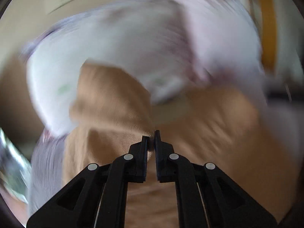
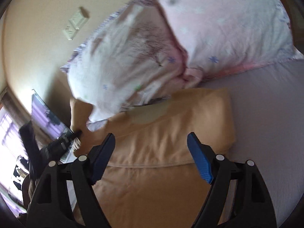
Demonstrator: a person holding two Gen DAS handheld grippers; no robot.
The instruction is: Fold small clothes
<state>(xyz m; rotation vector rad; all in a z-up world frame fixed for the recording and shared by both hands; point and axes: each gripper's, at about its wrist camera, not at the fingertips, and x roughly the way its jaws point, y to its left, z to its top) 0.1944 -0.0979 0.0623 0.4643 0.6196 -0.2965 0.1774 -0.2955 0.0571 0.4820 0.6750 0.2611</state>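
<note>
A tan garment (image 2: 152,152) lies on the lilac bed sheet (image 2: 266,114), partly folded, with a doubled layer toward the pillows. My right gripper (image 2: 151,144) is open and empty, its blue-padded fingers spread just above the garment's middle. My left gripper (image 1: 151,135) is shut on a raised fold of the tan garment (image 1: 114,98); that view is blurred by motion. In the right wrist view the left gripper (image 2: 76,134) shows at the garment's left edge, pinching the cloth.
Two pillows lean at the head of the bed, a white one (image 2: 117,62) and a pink one (image 2: 228,24), the white one touching the garment's far edge. A cream wall (image 2: 38,28) with a switch plate stands behind. A window and dark furniture are at left.
</note>
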